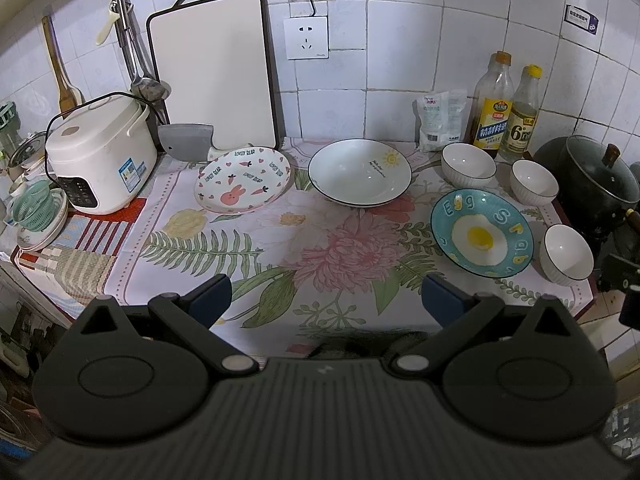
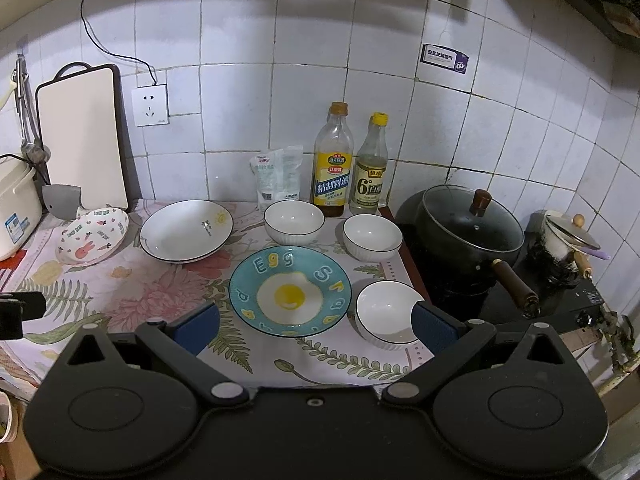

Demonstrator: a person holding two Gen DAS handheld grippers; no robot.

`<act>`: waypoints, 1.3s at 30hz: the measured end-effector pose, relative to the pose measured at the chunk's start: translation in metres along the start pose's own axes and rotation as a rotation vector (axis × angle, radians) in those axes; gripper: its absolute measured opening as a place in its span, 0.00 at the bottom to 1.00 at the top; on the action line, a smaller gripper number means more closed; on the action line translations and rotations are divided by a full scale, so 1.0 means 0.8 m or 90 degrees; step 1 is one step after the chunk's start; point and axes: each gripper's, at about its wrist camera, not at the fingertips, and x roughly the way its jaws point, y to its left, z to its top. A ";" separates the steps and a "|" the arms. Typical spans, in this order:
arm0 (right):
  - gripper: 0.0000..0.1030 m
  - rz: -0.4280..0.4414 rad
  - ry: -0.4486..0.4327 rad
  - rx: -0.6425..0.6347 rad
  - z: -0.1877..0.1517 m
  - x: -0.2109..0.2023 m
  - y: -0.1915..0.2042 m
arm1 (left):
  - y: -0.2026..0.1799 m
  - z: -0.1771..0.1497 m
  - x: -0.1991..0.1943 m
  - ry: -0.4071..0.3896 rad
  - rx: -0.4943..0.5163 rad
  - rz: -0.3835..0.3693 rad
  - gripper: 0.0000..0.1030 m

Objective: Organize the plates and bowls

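With nothing stacked yet, both grippers, left (image 1: 326, 298) and right (image 2: 316, 330), hover spread and empty off the counter's (image 1: 280, 240) front edge, the right facing the egg plate (image 2: 290, 291).

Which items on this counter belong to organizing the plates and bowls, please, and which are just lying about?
Job: rabbit plate, white sun plate, egg plate, three white bowls.
Lying about: rice cooker, cutting board, two bottles, black pot.

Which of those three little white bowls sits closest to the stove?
The front bowl, right of the egg plate; the other two sit nearer the bottles.
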 end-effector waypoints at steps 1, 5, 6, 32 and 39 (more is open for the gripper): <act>1.00 0.000 0.000 0.000 0.000 0.000 0.001 | 0.000 -0.001 0.000 0.001 0.001 -0.001 1.00; 1.00 -0.001 0.002 -0.001 -0.001 0.001 0.003 | 0.000 -0.003 0.002 0.004 0.002 -0.002 1.00; 1.00 0.000 0.003 -0.001 -0.001 0.002 0.003 | 0.000 -0.003 0.002 0.005 0.002 -0.003 1.00; 1.00 0.331 -0.157 -0.002 0.084 0.143 0.046 | 0.054 0.083 0.100 -0.165 -0.070 -0.015 0.97; 0.99 0.358 -0.139 -0.003 0.087 0.262 0.069 | 0.050 0.082 0.205 -0.174 -0.126 -0.034 0.95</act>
